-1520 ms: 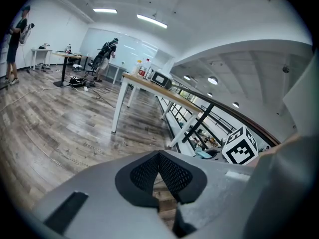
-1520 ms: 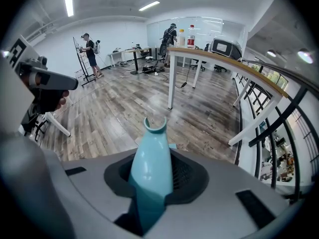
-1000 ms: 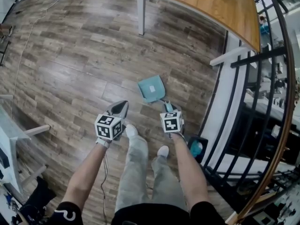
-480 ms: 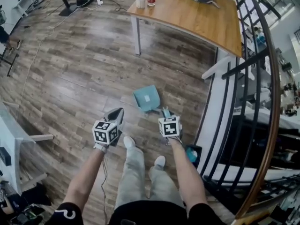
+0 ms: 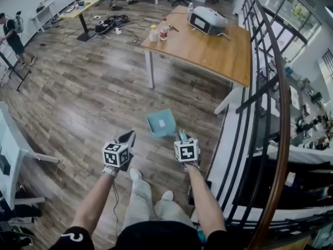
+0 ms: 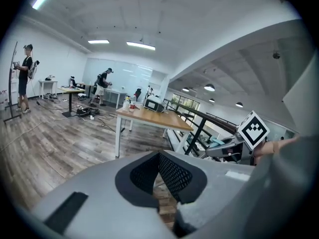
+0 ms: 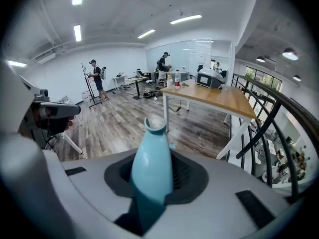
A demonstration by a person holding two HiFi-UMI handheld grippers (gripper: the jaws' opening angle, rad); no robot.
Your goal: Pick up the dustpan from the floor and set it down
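The teal dustpan (image 5: 161, 123) hangs off the floor in the head view, its pan pointing away from me. My right gripper (image 5: 182, 136) is shut on the dustpan's handle (image 7: 151, 166), which sticks up between the dark pads in the right gripper view. To the left of it my left gripper (image 5: 128, 136) is held at about the same height, and its jaws meet at the tips with nothing between them (image 6: 159, 156). From the left gripper view, the right gripper's marker cube (image 6: 253, 129) shows at the right.
A wooden table (image 5: 218, 51) with white legs stands ahead, bearing two bottles (image 5: 158, 32) and a white machine (image 5: 207, 21). A black railing (image 5: 266, 92) runs along the right. A white frame (image 5: 21, 142) stands at the left. People (image 5: 11, 33) are at the far desks.
Both grippers have risen together, the dustpan going up in the right one. The head view has lifted, so the floor looks farther off and the whole table now shows.
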